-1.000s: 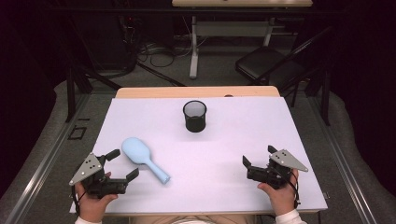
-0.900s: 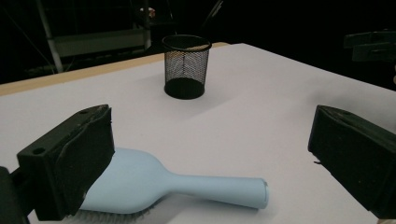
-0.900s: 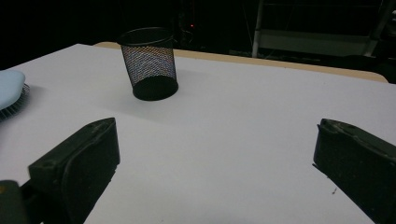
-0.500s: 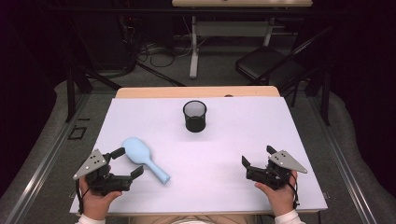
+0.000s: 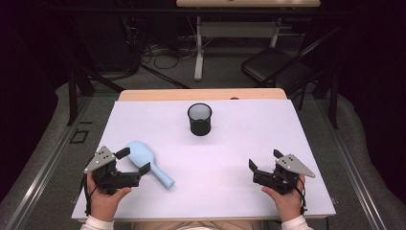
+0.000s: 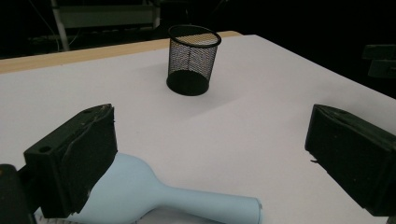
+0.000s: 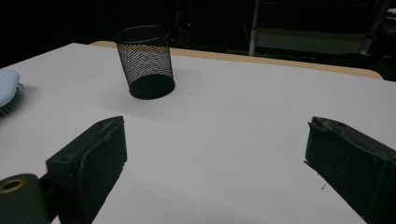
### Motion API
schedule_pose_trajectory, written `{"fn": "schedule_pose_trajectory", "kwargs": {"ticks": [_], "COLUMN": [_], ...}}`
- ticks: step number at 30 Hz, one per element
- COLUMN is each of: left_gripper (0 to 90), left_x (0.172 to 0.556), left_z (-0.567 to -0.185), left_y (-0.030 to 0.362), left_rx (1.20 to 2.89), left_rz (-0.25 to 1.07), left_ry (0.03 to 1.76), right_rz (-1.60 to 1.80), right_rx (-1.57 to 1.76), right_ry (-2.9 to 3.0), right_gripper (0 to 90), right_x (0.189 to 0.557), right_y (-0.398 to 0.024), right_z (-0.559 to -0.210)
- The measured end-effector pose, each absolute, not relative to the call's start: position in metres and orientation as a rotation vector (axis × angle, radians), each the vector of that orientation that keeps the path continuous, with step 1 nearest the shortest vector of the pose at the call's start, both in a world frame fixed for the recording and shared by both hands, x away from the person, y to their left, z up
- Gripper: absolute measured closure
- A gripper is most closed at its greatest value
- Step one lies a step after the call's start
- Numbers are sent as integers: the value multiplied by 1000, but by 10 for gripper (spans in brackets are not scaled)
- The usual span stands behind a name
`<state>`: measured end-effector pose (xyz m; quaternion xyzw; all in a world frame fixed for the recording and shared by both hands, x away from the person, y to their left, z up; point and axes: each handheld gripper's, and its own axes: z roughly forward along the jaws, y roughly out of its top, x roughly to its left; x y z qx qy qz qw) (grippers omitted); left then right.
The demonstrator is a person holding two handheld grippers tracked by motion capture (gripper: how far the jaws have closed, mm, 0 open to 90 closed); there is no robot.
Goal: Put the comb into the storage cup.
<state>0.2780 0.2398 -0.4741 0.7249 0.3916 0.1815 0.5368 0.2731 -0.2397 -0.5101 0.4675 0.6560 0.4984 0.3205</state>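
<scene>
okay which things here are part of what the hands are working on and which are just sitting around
In the job:
- light blue hairbrush, lying between the open left gripper jaws
- black mesh cup, upright mid-table, possibly its target

Lying about:
- folding chair on the floor beyond the table
- cables on the floor
- right gripper, open, holding nothing

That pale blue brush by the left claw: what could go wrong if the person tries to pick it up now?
The left gripper stands open around the hairbrush, whose head lies bristles-down on the white table. The rounded, smooth back could slip out as the jaws close. Gripped at the head, the long handle may droop. If it is meant for the mesh cup, that light, narrow cup could tip when the brush knocks its rim.
</scene>
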Motion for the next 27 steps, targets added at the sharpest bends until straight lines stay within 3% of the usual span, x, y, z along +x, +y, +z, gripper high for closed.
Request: {"fn": "schedule_pose_trajectory", "kwargs": {"ticks": [27], "left_gripper": [130], "left_x": [297], "left_z": [-467], "left_y": [221], "left_rx": [1748], "left_rz": [372], "left_ry": [975], "right_rz": [1316], "right_rx": [1262], "right_ry": [1702], "right_gripper": [96], "right_x": [274], "right_y": [-244], "right_z": [-512]}}
